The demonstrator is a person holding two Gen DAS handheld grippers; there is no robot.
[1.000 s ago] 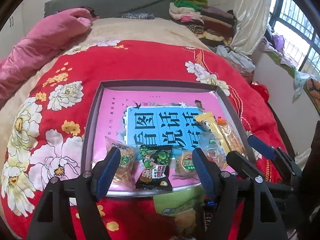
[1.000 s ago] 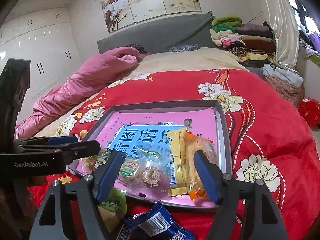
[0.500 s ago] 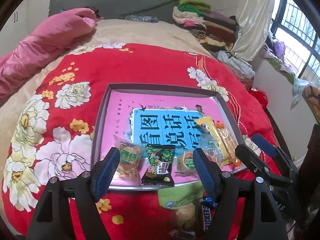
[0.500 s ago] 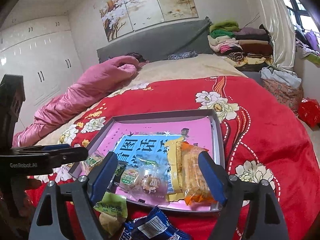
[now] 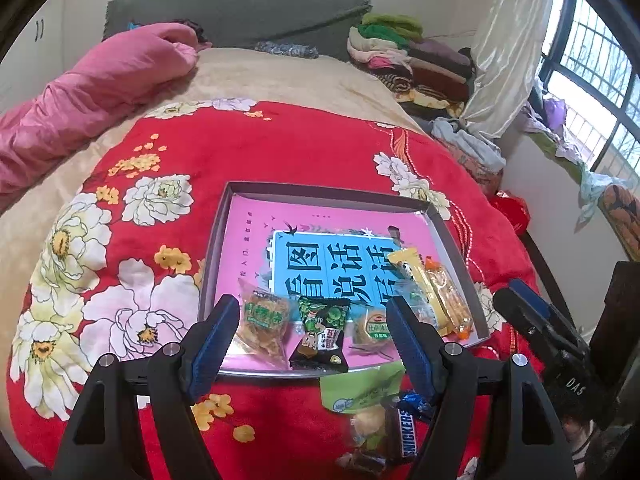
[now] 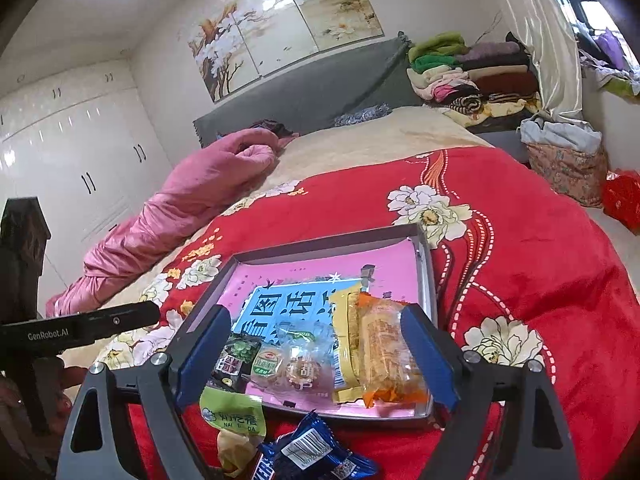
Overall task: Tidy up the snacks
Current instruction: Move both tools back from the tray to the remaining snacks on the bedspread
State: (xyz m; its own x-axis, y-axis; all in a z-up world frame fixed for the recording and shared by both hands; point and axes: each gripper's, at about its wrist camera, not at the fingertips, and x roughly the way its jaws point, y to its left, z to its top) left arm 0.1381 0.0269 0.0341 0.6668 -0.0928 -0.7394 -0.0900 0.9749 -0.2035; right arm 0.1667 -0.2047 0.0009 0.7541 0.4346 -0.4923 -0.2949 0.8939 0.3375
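Low in the left wrist frame, the left tongs [image 5: 312,320] hang with their blue pads apart and empty above the near edge of the shallow tray [image 5: 320,194], which lies on the red flowered bedspread [image 5: 280,148]. Along that near edge sit a clear bag of fried snack [image 5: 262,326], a dark green-pea packet [image 5: 322,336], a small round cake [image 5: 372,330], and toward the lower right a yellow bar [image 5: 414,280] beside an orange wafer pack [image 5: 448,300]. Below the tray, still on the bedspread, lie a light green packet [image 5: 360,390] and a Snickers bar [image 5: 404,428]. The right tongs [image 6: 316,356] are likewise spread wide, holding nothing. The loose pieces seem next: I would lower one pair over the green packet, pinch its flat body rather than a crimped end so it does not slip, and lift clear of the tray wall before setting it in a bare spot, without nudging the row.
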